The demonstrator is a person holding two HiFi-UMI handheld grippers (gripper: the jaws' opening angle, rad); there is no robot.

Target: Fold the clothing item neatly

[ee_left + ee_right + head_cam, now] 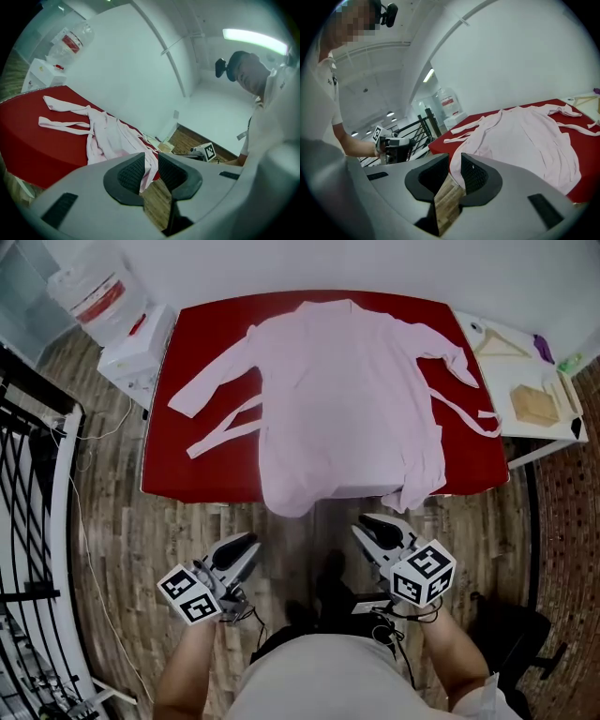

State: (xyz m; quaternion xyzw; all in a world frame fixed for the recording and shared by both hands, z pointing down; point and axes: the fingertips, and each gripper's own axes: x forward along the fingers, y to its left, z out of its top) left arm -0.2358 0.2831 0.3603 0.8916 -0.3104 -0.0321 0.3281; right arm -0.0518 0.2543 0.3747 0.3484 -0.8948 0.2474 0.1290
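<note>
Claws first: left claw (150, 169) has its jaws a narrow gap apart, nothing between them. Same for the right claw (455, 172), narrow and empty. Both hang over the wood floor (112, 521), just short of the near edge of the red tabletop (211, 329), clear of the cloth. Pink robe (347, 399) lies spread flat on the tabletop, sleeves out, belt ends trailing, hem draped over the near edge.
</note>
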